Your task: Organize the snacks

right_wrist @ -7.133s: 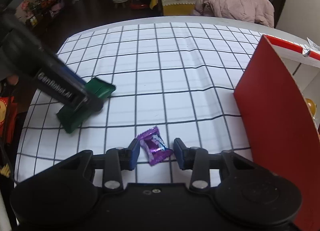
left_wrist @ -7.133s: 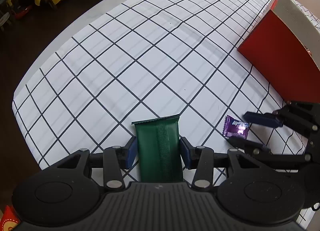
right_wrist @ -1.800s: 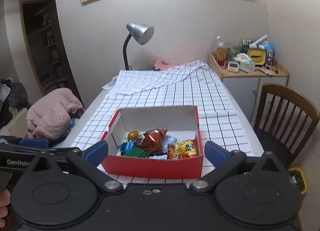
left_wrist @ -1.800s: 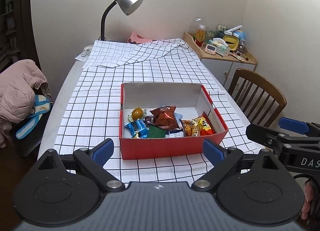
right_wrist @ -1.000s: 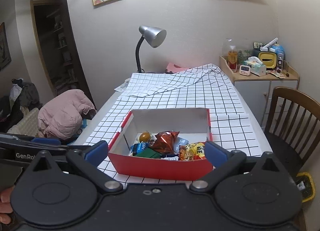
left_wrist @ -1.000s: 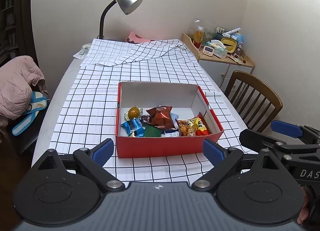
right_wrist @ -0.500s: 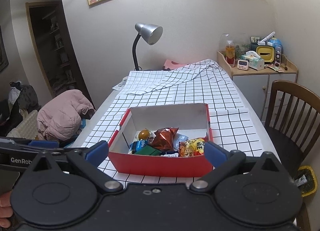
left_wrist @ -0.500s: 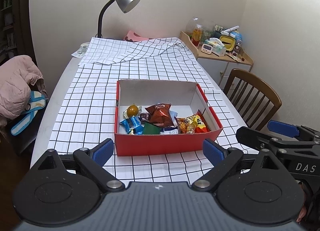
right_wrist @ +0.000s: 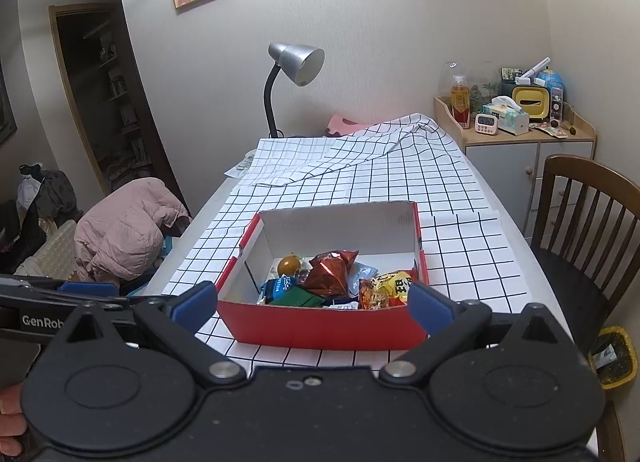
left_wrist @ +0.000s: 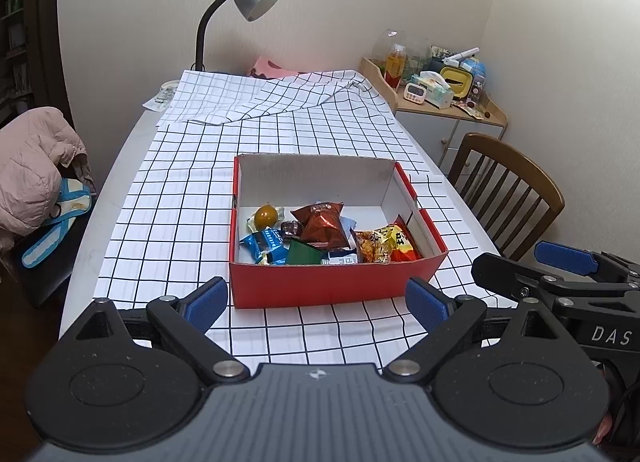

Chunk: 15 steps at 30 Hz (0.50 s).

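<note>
the left gripper (left_wrist: 316,304) and right gripper (right_wrist: 312,308) hang wide open and empty near the red box (left_wrist: 332,286) on the checked tablecloth (left_wrist: 176,214), snacks (left_wrist: 320,236) inside, so the sorting looks finished, needing only a check for strays.

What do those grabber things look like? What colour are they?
Each hand-held gripper, left and right, is matte black plastic with round discs, silver screws and blue pads on its fingers. White letters mark their sides: "DAS" on the right, "GenRob" on the left.
</note>
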{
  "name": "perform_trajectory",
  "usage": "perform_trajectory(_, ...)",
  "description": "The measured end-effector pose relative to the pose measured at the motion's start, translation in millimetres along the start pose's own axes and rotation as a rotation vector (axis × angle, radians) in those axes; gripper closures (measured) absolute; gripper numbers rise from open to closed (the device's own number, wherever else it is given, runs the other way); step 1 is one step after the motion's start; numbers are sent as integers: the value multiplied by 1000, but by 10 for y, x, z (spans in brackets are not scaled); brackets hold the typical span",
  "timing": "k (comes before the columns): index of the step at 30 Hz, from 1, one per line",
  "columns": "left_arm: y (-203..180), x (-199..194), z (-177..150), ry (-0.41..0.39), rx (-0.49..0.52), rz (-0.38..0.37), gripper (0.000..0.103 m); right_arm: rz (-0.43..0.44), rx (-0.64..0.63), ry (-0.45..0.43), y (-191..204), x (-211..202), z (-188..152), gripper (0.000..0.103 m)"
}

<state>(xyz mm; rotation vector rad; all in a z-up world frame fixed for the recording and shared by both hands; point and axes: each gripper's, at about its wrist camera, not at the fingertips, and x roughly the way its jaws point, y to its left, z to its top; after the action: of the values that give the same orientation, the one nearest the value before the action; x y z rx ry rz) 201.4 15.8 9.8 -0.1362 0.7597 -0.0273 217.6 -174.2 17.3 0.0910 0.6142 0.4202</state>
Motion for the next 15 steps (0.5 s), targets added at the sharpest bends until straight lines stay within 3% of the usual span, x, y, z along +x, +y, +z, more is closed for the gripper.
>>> perform_trajectory(15, 66, 44, -34, 23, -19, -2, 7, 8, 1, 13, 39, 49, -25, 1)
